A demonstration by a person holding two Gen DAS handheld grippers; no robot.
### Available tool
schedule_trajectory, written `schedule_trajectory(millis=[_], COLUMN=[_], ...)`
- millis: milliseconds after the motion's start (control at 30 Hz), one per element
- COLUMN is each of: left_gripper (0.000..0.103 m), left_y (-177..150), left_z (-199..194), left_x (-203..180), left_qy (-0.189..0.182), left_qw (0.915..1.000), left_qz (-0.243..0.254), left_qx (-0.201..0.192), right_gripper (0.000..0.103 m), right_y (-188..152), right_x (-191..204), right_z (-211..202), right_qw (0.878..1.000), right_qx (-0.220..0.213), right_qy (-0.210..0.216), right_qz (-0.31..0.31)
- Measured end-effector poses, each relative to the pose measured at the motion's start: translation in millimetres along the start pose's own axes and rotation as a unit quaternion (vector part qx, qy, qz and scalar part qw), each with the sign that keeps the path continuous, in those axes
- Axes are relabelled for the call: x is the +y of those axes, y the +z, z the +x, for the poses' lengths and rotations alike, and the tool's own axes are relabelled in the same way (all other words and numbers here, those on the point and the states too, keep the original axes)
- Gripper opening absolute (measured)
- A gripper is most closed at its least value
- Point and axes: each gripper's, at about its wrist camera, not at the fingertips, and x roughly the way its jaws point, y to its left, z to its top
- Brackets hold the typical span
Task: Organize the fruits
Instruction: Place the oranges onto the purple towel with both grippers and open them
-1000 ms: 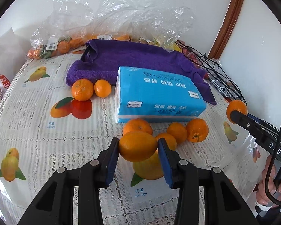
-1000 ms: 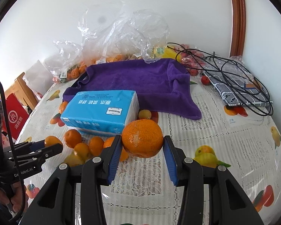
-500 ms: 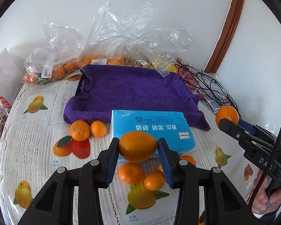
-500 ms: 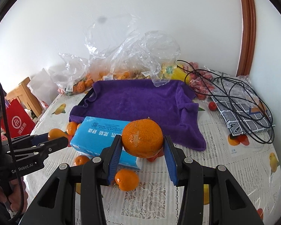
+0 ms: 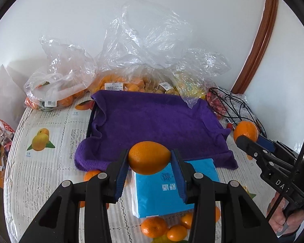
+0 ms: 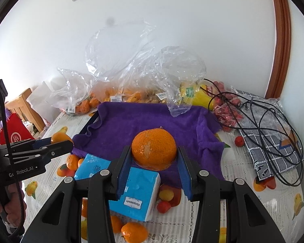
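tissue box [image 5: 168,190]: near end behind tool fingers; bagged fruit [image 5: 119,82]: blurred by plastic; price labels unreadable

My way to the purple towel [image 5: 156,121] is open; its surface lies bare. Plastic bags [image 5: 143,46] crowd the tabletop's far edge, cables [image 6: 259,117] the right.

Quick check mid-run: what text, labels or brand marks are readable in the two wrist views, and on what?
"Robot.AI": side of the left gripper; the letters before it are unclear.
"DA": side of the right gripper; the rest is cut off.
"100%": round mark on the blue tissue pack.
Price stickers on the fruit bags: too small to read.
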Motion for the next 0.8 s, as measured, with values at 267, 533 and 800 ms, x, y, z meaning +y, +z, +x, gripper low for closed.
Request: schedule_trajectory(millis=[267,533,800], left_gripper=[0.040,0.040,0.040], left_y=[22,33,34], left_z=[26,62,97], left_x=[8,9,18], left_qy=[0.007,0.005,0.016], left_qw=[1.0000,0.9999,0.9991], left_qz=[-0.002,-0.001,-0.007], left_qx=[0.004,0.016,0.039], right_gripper=[0.044,0.044,0.044], right_y=[17,19,14], right_x=[-9,-17,-29], right_z=[37,72,109], right_qw=[1.000,1.000,0.999], right_qx=[0.006,0.023,0.049], right_qy=[0.002,-0.002,0.000], right_qz=[0.001,0.003,0.013])
